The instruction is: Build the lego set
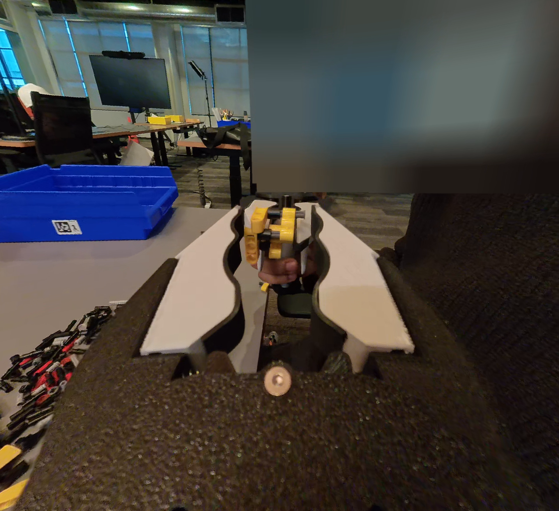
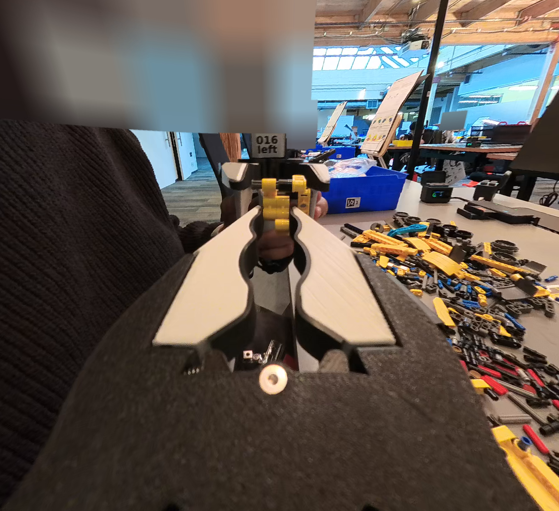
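A small yellow brick assembly with black pins [image 2: 276,204] is held up in the air between the two facing grippers. My right gripper [image 2: 276,212] is shut on its lower part. In the left wrist view the assembly [image 1: 278,229] sits between the tips of my left gripper [image 1: 276,212], whose jaws stand open around it with small gaps on each side. The right gripper's white fingers [image 1: 302,239] show behind the assembly, with a hand [image 1: 282,269] below. The left gripper's fingers [image 2: 239,177] show facing me in the right wrist view.
A blue bin [image 1: 90,203] stands on the grey table [image 1: 90,269] to the left, beside a pile of black and red pieces [image 1: 45,360]. A big pile of yellow, black and blue parts [image 2: 453,269] lies at right, with another blue bin [image 2: 369,194] and black devices [image 2: 435,191] behind. A dark sweater [image 2: 75,254] fills the left.
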`<act>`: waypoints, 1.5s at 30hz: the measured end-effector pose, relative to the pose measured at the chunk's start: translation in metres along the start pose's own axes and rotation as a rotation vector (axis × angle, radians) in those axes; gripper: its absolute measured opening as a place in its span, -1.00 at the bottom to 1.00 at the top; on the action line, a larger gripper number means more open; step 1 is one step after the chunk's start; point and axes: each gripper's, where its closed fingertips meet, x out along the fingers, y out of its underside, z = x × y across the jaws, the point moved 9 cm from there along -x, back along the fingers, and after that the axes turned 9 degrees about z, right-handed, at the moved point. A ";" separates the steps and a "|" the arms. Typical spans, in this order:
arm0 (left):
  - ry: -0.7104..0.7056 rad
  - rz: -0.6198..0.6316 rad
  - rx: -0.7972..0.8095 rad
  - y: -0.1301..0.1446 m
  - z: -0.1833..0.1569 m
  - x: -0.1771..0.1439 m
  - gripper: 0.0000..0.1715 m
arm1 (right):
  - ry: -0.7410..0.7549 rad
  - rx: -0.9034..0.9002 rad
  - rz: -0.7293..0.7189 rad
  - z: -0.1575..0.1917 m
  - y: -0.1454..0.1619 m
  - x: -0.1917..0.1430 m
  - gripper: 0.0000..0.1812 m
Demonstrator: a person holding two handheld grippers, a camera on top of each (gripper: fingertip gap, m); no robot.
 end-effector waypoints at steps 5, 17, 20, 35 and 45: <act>0.034 0.007 -0.016 0.000 0.001 -0.001 -0.49 | -0.017 -0.007 0.017 0.002 0.001 0.001 -0.83; 0.049 -0.086 -0.046 0.004 0.011 -0.011 -0.49 | -0.005 -0.032 -0.058 0.002 -0.003 -0.008 -0.82; 0.051 -0.117 -0.064 0.008 0.015 -0.013 -0.48 | -0.006 -0.038 -0.084 0.002 -0.006 -0.012 -0.82; -0.146 -0.254 -0.139 0.038 0.057 -0.044 -0.48 | -0.016 0.104 -0.354 -0.038 -0.011 -0.070 -0.83; -0.156 -0.215 -0.100 0.054 0.059 -0.035 -0.48 | 0.040 0.199 -0.484 -0.093 -0.003 -0.114 -0.83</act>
